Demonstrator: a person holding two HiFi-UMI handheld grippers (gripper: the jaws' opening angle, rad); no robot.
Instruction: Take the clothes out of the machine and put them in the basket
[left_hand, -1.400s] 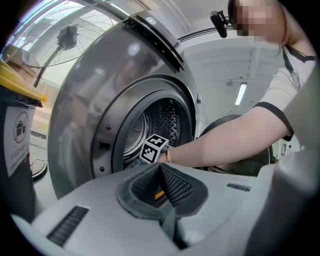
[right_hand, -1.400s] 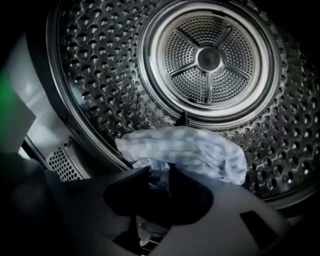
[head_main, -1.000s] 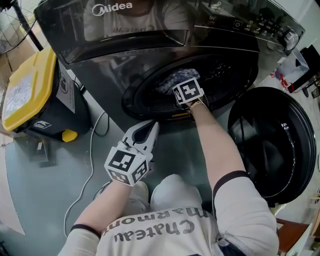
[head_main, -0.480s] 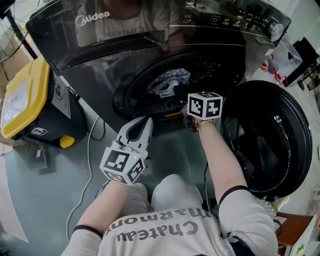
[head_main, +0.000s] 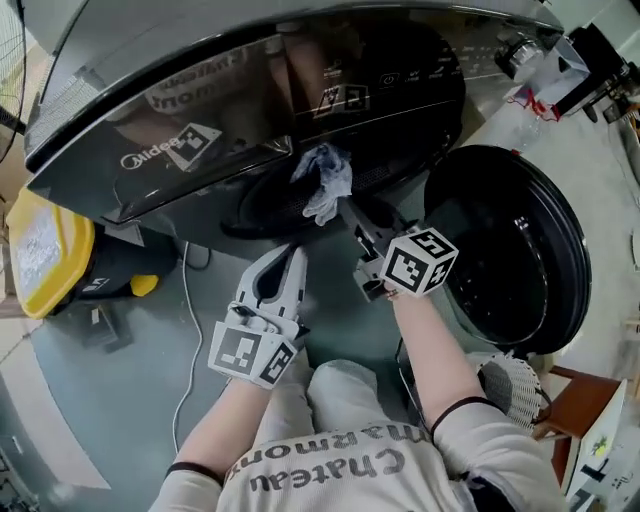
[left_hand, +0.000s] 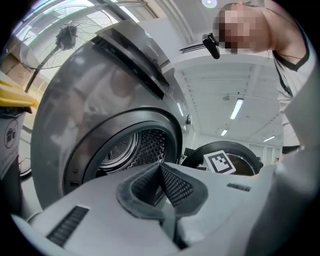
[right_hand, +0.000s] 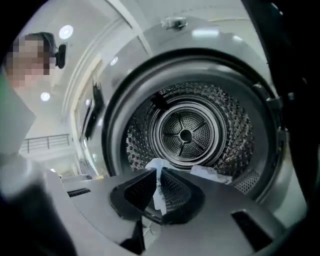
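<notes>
Machine: We see a dark grey front-loading washing machine across the top of the head view, from 10 to 1 o'clock. Its round door is swung open at 3 o'clock.
Right gripper: Our right gripper sits just above the centre of the head view and points at the machine's opening. Its marker cube trails toward 4 o'clock.
Right jaws: They are clenched on a cloth. In the right gripper view the 2 dark pads of the right gripper pinch a strip of pale fabric between them.
Cloth: The pale blue-and-white cloth hangs bunched at the mouth of the machine, at 11 o'clock from the right gripper's tips. We cannot tell whether it is fully clear of the opening.
Drum: In the right gripper view the perforated metal drum lies straight ahead. More of the cloth shows over the right-hand jaw, at 5 o'clock from the drum's hub.
Left gripper: Our left gripper is at 7 o'clock from the right one, in front of the machine and apart from the cloth.
Left jaws: They are closed on nothing. In the left gripper view the tips of the left gripper meet with no fabric between them.
Surroundings: A yellow-lidded bin stands at 9 o'clock in the head view. A white cable runs over the grey floor at 8 o'clock.
</notes>
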